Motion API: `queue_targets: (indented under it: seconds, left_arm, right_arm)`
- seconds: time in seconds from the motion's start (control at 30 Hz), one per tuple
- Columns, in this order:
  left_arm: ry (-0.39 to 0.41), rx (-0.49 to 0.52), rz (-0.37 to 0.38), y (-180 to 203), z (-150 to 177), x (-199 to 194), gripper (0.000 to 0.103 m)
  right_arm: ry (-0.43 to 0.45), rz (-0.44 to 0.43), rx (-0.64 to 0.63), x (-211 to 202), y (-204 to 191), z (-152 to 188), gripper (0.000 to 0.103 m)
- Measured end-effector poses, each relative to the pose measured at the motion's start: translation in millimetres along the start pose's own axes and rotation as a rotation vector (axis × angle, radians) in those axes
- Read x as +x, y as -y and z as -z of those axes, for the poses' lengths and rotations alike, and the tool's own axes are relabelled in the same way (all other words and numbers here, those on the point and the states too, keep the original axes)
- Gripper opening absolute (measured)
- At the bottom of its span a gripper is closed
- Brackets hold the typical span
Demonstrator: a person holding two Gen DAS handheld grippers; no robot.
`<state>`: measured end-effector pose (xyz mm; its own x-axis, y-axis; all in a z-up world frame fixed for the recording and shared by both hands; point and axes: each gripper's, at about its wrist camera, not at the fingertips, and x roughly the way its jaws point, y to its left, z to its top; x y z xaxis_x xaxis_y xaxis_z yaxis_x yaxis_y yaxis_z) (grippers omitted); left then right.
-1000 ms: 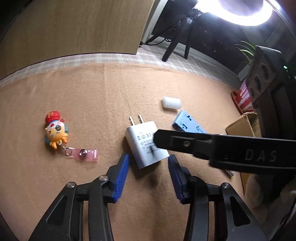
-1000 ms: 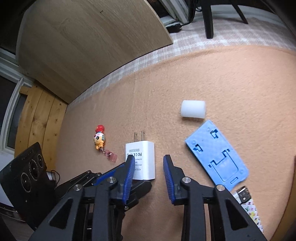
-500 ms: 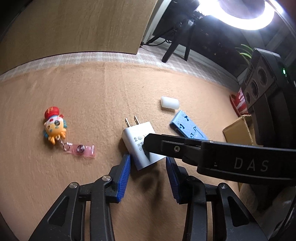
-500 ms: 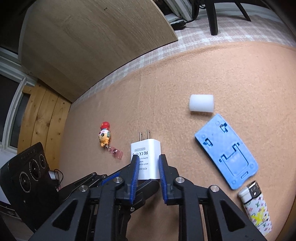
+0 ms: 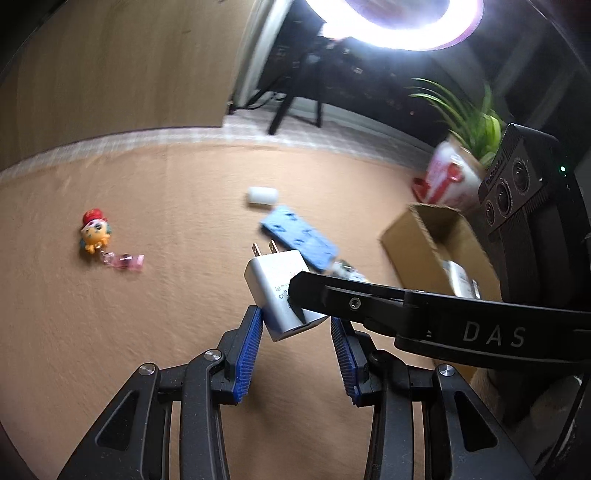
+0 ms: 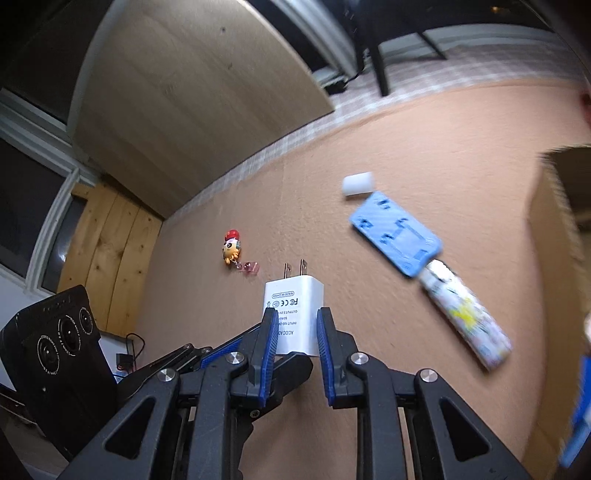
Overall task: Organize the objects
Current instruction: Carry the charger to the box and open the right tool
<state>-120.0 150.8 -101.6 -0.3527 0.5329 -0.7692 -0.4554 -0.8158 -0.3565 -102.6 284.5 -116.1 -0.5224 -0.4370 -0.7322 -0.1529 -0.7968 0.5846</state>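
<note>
My right gripper (image 6: 293,326) is shut on a white wall charger (image 6: 291,306) and holds it above the tan mat, prongs pointing away. In the left wrist view the charger (image 5: 275,284) hangs in the right gripper's black finger, just ahead of my left gripper (image 5: 295,332), which is open and empty. On the mat lie a blue phone stand (image 6: 397,238), a white cylinder (image 6: 356,184), a patterned lighter (image 6: 465,317) and a cartoon keychain (image 6: 232,248). A cardboard box (image 5: 439,243) stands open at the right.
A red and white plant pot (image 5: 448,177) stands behind the box. A wooden board (image 6: 192,96) leans at the far side of the mat. A tripod (image 5: 295,99) and a ring light (image 5: 391,22) are beyond the mat.
My right gripper closed on the charger and lifted it off the mat. Both views have swung toward the box at the right.
</note>
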Motion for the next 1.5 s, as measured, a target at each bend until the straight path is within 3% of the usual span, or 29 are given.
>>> queue_targets:
  seconds: [0.33,0.83,0.97,1.0,1.07,1.5]
  left_arm:
    - [0.034,0.131,0.098,83,-3,-11,0.042]
    - [0.043,0.256,0.199,181,-32,26,0.042]
    - [0.043,0.270,0.216,188,-36,38,0.045]
    - [0.027,0.283,0.177,190,-36,44,0.059]
    - [-0.005,0.271,0.142,185,-37,51,0.070]
    - [-0.015,0.213,0.101,132,-26,30,0.070]
  right_arm:
    - [0.157,0.064,0.029,-85,27,13,0.020]
    - [0.301,0.179,0.084,-150,82,3,0.020]
    - [0.297,0.241,0.084,-153,92,-1,0.022]
    - [0.292,0.257,0.095,-153,94,-1,0.031]
    - [0.300,0.276,0.122,-153,100,1,0.036]
    - [0.274,0.239,0.108,-143,88,6,0.037]
